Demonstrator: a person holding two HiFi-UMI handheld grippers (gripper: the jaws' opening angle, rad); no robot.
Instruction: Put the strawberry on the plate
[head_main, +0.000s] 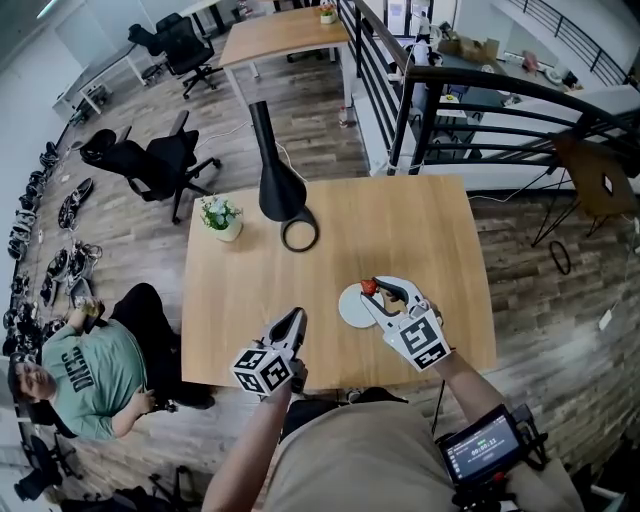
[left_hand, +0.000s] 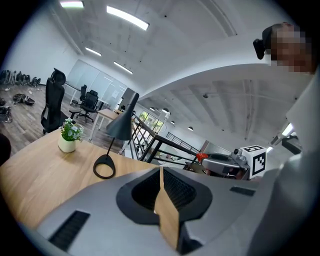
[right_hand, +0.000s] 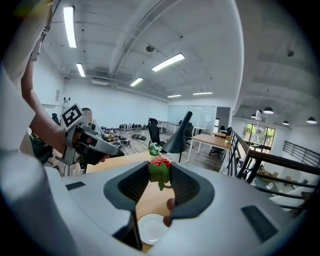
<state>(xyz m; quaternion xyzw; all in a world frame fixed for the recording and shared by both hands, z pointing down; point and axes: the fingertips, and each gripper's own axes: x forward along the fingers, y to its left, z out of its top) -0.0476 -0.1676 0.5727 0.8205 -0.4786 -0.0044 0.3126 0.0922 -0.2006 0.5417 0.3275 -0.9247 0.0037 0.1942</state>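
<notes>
**Surface** (head_main: 400, 240), wooden: one.
- Plate (head_main: 348, 308), white, round: one, lying near the front edge.
- Strawberry (head_main: 369, 286), red with green leaves: one, held just above the plate's far rim.
- Lamp (head_main: 283, 190), black: one, at the far side.
- Potted plant (head_main: 221, 217): one, left of the lamp.

**Grippers:** two.
- Right gripper (head_main: 375, 290): reaches in from the right over the plate, tilted slightly downward. Its fingers are partly closed and clamp the strawberry.
- Left gripper (head_main: 295, 318): near the front edge, left of the plate and apart from it. Its fingers are pressed together with nothing between them.
</notes>
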